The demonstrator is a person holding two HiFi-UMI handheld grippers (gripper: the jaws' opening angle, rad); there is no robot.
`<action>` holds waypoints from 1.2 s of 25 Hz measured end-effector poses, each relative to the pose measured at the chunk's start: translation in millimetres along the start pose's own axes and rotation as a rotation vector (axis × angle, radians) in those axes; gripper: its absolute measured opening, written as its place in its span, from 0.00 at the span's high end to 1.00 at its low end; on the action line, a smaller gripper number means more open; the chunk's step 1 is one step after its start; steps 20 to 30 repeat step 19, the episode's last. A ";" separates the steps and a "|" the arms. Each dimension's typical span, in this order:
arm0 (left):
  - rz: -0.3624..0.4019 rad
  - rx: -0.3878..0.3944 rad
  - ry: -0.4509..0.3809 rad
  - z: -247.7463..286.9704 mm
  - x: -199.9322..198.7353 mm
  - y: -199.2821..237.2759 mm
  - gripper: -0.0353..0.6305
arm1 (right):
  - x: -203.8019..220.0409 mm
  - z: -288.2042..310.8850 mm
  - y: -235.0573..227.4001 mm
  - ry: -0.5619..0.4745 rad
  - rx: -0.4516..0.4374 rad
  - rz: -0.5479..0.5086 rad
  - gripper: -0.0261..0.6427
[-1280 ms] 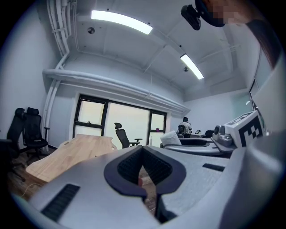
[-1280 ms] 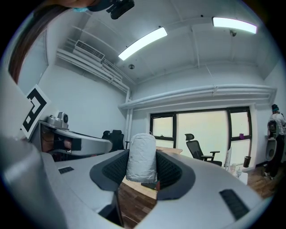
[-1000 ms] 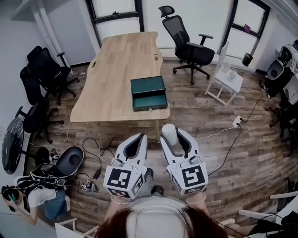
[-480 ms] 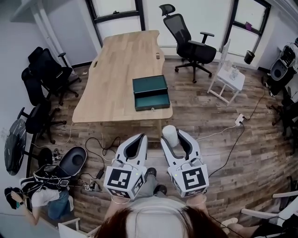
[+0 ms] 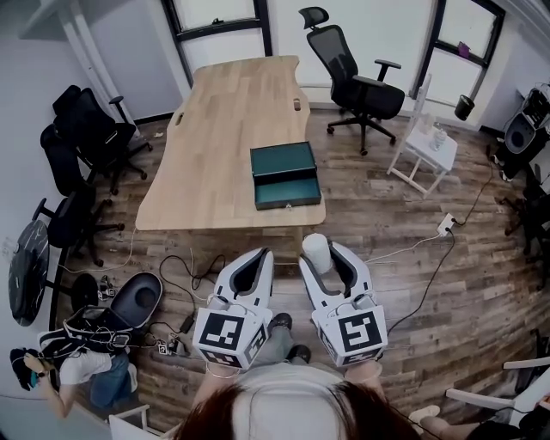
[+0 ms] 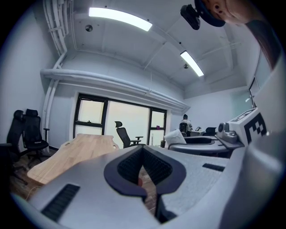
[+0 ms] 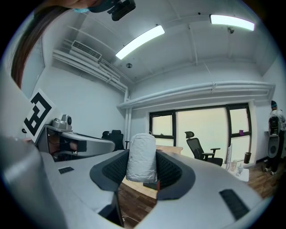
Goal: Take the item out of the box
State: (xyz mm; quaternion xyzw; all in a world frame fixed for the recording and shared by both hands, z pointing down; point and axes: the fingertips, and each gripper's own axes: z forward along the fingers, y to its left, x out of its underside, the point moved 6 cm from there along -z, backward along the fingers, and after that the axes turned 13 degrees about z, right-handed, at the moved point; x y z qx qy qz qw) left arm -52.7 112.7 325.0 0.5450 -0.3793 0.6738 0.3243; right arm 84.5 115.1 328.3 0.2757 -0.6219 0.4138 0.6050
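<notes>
Wooden table (image 5: 223,129), green box (image 5: 285,174); white item (image 5: 314,247) in right tongs (image 5: 327,256)

A dark wood-plank floor (image 5: 387,232) carries a pale wooden counter (image 5: 223,129) toward 12 o'clock, a black office chair (image 5: 357,82) at 1, a white side table (image 5: 427,148) at 2 and more black chairs (image 5: 86,125) at 10, below dark-framed windows (image 5: 215,13), white walls (image 5: 129,47) and ceiling strip lights (image 6: 118,19).

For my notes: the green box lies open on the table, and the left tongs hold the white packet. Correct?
No: the right tongs hold the white packet, as the right gripper view shows. The left tongs are shut, empty.
</notes>
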 end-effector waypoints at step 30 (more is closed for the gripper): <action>-0.009 0.000 0.013 27.2 22.6 51.3 0.94 | 13.1 57.8 -4.2 0.060 0.025 -0.043 0.66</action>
